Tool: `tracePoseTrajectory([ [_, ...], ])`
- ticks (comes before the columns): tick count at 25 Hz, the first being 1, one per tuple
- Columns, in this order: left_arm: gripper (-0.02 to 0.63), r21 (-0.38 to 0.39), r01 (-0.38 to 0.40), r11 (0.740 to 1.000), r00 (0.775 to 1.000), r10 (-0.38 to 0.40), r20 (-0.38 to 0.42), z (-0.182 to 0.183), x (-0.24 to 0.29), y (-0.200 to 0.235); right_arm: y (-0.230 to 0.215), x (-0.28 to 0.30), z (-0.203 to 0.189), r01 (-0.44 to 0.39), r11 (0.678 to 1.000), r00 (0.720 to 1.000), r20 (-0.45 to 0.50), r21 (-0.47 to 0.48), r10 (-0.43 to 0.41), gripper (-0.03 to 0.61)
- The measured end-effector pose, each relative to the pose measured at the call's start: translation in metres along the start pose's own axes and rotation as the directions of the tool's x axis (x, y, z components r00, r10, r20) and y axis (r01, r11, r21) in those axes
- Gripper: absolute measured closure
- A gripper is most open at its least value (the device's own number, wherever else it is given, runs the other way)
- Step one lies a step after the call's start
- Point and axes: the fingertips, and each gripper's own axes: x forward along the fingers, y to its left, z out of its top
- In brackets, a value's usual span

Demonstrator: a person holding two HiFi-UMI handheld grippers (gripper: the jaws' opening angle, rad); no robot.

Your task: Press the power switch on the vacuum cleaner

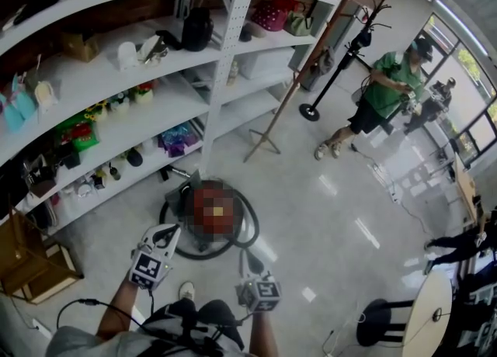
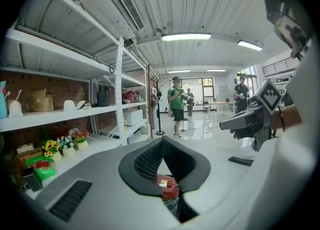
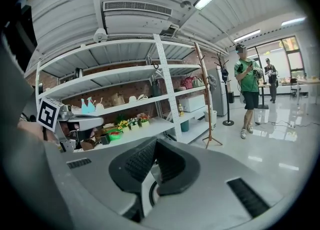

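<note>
A: First entry?

B: Entry 1, vacuum cleaner (image 1: 210, 212): red, round body. It stands on the floor (image 1: 334, 216) at the foot of the white shelving (image 1: 116, 134). A black hose (image 1: 250, 230) loops round it. The power switch cannot be made out.

A: Second?

B: Entry 2, left gripper (image 1: 166, 233): held at the near left side of the vacuum cleaner, not touching it. Its fingers (image 2: 145, 164) are closed tip to tip with nothing between them. In the left gripper view the vacuum cleaner shows through the gap below the tips.

A: Third?

B: Entry 3, right gripper (image 1: 250, 264): just right of the left gripper and nearer the person holding it, over the hose. Its fingers (image 3: 137, 161) are likewise together and hold nothing.

A: Remainder?

B: Entry 4, one person in a green shirt (image 1: 384, 88), standing well apart from the vacuum cleaner, beside a black coat stand (image 1: 345, 53). Entry 5, a wooden pole stand (image 1: 283, 107), near the shelving.
</note>
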Motion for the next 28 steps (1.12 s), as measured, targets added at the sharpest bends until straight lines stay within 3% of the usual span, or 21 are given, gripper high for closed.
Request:
tracePoseTrajectory([
  [11,0.607,-0.007,0.023,1.0,0.998,-0.023,-0.065,-0.022,0.031,0.016,-0.011,0.039,-0.01,-0.02,1.0,0.998,-0.066,-0.002,0.02,0.566],
  [17,0.607,-0.041,-0.001,0.999,0.997,-0.002,-0.072,-0.04,0.058,0.02,-0.025,0.065,-0.031,-0.048,0.999,0.993,-0.107,0.001,0.048,0.566],
  [28,0.607,-0.026,0.009,1.0,0.988,-0.013,-0.151,-0.087,0.089,0.014,-0.064,0.099,-0.073,-0.055,0.998,0.983,-0.172,0.022,0.058,0.566],
])
